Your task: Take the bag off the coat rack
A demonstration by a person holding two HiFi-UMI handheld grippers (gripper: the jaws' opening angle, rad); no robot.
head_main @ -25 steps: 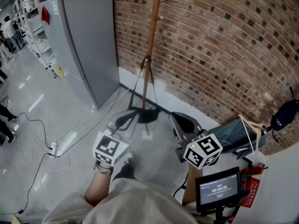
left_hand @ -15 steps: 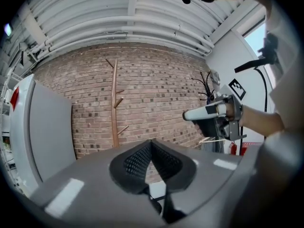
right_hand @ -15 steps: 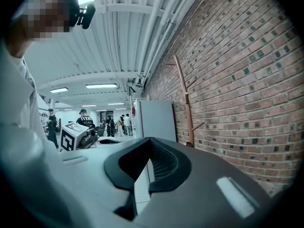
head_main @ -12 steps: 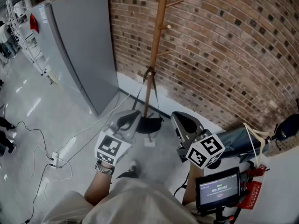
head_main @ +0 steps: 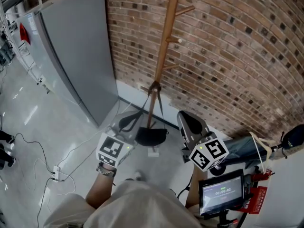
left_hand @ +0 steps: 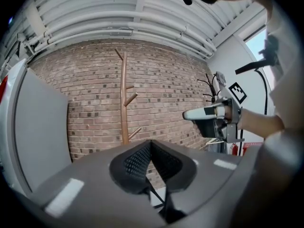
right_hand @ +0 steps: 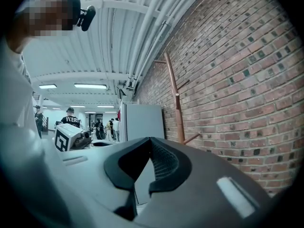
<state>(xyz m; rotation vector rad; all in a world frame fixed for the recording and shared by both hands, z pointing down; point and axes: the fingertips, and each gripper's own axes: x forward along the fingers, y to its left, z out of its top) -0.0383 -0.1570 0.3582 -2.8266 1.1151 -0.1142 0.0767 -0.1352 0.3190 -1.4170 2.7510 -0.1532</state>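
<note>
**Bag (head_main: 152, 136) hangs low on the coat rack (head_main: 164, 56), and my claws are shut with nothing in them**

Closest to me is the little screen (head_main: 222, 191) by my right side. Just past it are my two claws, held out in front of me. My left claw (head_main: 128, 122) is squeezed tight shut, and nothing is between its tips. My right claw (head_main: 187, 120) is shut too, and it is empty as well.

Next comes the bag. It is black and sits between my two claws, a bit farther away than they are. It hangs just above the floor (head_main: 42, 127). Its long straps (head_main: 159, 101) go up to a low peg on the wooden pole. I am not touching it yet.

Behind the pole is the brick wall (head_main: 237, 56), and a big grey cupboard (head_main: 76, 46) stands to the left.

A moment ago I was looking more at the floor. Now my head has tipped up, and I can see much more of the pole and its pegs. My claws have also moved a little closer to the bag. I think this means I am getting ready to reach. I will need to open a claw first, then grab the straps and lift them off the peg.
</note>
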